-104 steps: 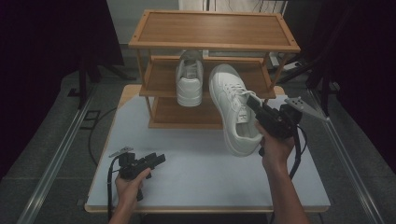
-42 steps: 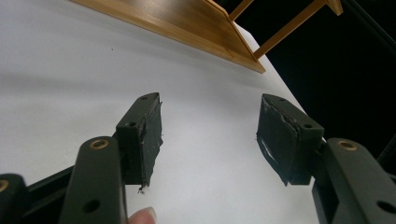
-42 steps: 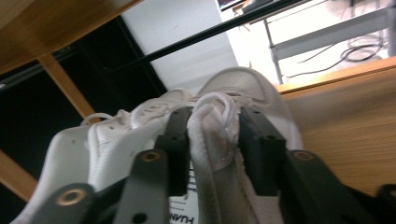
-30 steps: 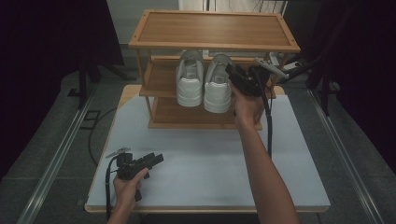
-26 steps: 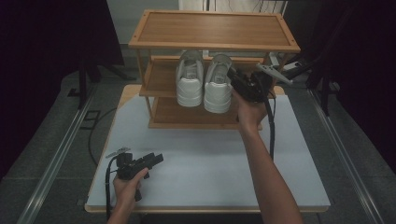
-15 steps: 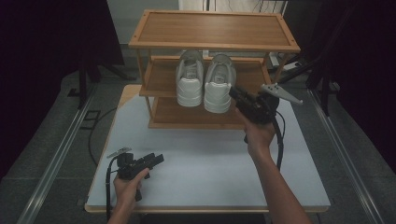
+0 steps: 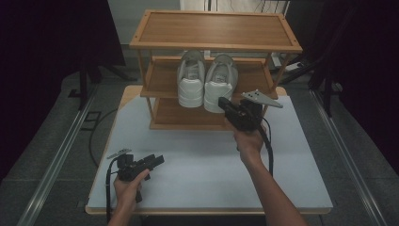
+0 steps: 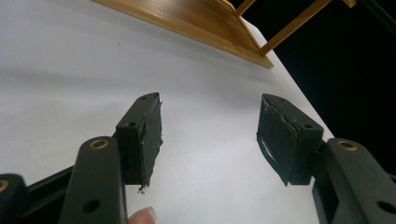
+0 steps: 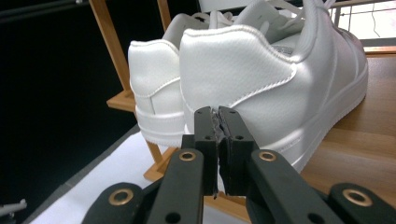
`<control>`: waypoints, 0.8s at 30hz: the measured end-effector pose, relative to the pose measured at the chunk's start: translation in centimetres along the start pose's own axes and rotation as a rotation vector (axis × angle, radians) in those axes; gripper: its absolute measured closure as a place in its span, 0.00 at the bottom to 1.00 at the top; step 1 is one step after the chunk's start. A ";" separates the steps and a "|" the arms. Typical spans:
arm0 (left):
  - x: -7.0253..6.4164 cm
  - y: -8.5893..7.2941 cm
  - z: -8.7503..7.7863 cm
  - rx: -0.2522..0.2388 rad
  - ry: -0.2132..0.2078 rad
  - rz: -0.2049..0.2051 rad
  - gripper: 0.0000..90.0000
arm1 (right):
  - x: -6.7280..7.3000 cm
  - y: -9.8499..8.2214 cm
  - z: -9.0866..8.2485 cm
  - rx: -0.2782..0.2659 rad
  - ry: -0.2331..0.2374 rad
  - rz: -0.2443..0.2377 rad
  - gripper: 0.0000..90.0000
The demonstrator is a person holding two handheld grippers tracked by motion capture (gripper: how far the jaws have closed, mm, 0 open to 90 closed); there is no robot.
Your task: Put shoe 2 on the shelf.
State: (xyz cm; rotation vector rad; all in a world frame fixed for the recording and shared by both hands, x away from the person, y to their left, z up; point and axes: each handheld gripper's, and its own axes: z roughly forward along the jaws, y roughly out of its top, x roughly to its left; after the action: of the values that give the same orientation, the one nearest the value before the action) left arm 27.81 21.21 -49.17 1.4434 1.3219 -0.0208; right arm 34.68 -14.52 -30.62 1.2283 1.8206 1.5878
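Item: pair of white low-top shoes, smooth leather-look uppers, stitched heel panels, thick rubbery soles. The right shoe (image 7: 219,83) stood beside the left shoe (image 7: 191,80), side by side and touching or nearly so, on the middle tier of the rack (image 7: 216,26), heels toward the person.

Rack: three-tier, warm wood-grain boards with raised lips, slim square posts, standing at the far end of the desk (image 7: 197,165), which had a matt white, flat top.

Right claw (image 7: 223,102): black, hard, angular body with brass-coloured pivots; its jaws had just been closing and met pad to pad with nothing between, just short of the right shoe's heel.

Left claw (image 7: 157,161): same make, worn ragged pads, jaws wide apart and empty, low over the near-left desk.
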 end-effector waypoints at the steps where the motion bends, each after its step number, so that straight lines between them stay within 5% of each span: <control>1: 0.0 0.1 -0.1 0.000 0.002 0.001 0.45 | 0.1 0.1 0.2 -0.015 -0.011 0.011 0.96; 6: 0.1 0.2 0.1 -0.004 -0.001 -0.008 0.45 | 0.2 0.2 0.6 -0.023 -0.040 0.022 0.94; 11: 0.2 0.2 0.4 0.002 -0.001 -0.008 0.45 | 1.0 -0.4 0.7 -0.013 -0.020 -0.007 0.94; 24: 0.1 0.4 0.1 -0.007 -0.008 -0.013 0.45 | 0.1 0.1 2.3 -0.009 -0.041 0.011 0.99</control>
State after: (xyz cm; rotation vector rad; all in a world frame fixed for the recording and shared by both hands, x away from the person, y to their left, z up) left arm 28.21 21.35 -49.01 1.4277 1.3235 -0.0305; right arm 36.41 -13.14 -31.09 1.2598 1.7820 1.5643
